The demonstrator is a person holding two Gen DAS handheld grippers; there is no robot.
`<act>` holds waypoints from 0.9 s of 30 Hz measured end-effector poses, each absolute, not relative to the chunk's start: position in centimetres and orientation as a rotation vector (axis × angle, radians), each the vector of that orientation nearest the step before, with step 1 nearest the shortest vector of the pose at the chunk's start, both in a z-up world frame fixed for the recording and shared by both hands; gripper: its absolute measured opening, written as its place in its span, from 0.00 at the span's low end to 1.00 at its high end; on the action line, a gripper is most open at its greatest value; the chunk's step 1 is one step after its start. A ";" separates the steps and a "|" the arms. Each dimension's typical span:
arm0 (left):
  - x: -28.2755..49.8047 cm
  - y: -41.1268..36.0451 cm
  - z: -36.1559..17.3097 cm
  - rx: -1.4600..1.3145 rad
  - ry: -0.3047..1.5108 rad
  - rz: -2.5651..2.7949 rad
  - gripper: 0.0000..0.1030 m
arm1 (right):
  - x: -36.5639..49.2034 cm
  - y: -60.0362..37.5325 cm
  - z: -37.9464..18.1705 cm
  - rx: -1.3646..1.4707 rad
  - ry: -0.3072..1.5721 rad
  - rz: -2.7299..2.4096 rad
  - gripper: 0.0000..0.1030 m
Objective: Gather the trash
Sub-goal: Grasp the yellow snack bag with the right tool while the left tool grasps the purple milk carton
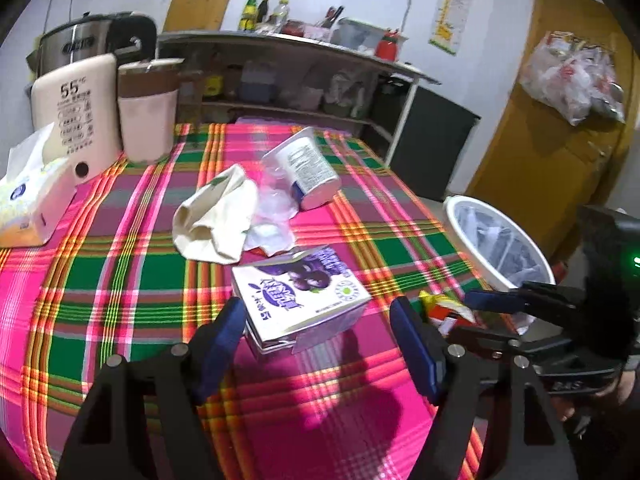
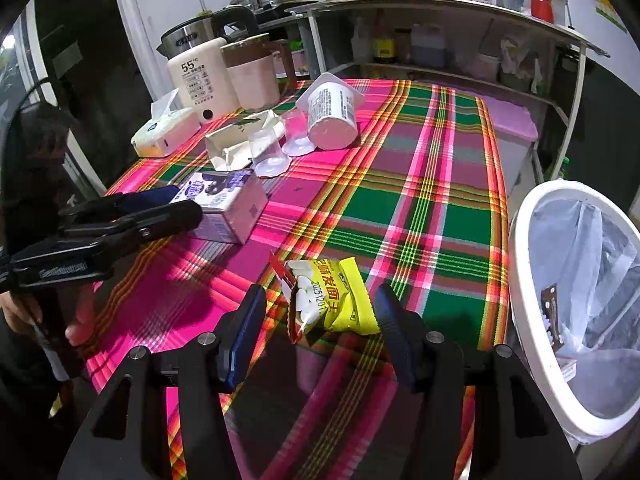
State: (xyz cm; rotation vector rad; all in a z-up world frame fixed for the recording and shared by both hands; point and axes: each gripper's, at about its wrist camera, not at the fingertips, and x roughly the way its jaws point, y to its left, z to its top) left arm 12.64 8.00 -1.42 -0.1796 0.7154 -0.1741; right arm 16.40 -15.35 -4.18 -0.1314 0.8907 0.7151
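Note:
A purple milk carton [image 1: 300,296] [image 2: 232,208] lies on the plaid tablecloth [image 1: 120,280]. My left gripper [image 1: 316,320] [image 2: 184,206] is open around it, one finger on each side, and neither pad presses on it. A torn yellow snack wrapper [image 2: 336,300] [image 1: 440,304] lies near the table's edge. It sits between the fingers of my right gripper [image 2: 320,312] [image 1: 468,316], which is open with gaps at both pads. The white trash bin [image 2: 516,260] [image 1: 460,208] with a clear liner stands beside the table on the right.
Further back lie a tipped yoghurt tub [image 1: 308,168], a crumpled cream paper bag [image 1: 216,216] and clear plastic cups [image 2: 268,152]. A tissue box [image 1: 28,204], a kettle [image 1: 76,112] and a pink jug [image 1: 148,116] stand at the far left. A shelf unit [image 2: 440,68] stands behind.

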 end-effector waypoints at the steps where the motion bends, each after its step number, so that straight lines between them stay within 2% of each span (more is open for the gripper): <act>1: 12.5 8.1 -1.3 -0.177 0.705 -0.171 0.74 | 16.4 -15.3 -4.2 -0.132 0.892 0.714 0.55; 11: 14.5 9.8 -1.4 -0.103 0.722 -0.136 0.74 | 16.8 -15.1 -4.8 -0.149 0.919 0.693 0.55; 15: 15.2 9.5 -1.6 -0.073 0.725 -0.180 0.74 | 16.8 -14.9 -4.9 -0.150 0.917 0.699 0.32; 27: 13.5 6.9 -1.8 -0.024 0.748 -0.291 0.74 | 16.7 -15.6 -4.8 -0.119 0.923 0.704 0.32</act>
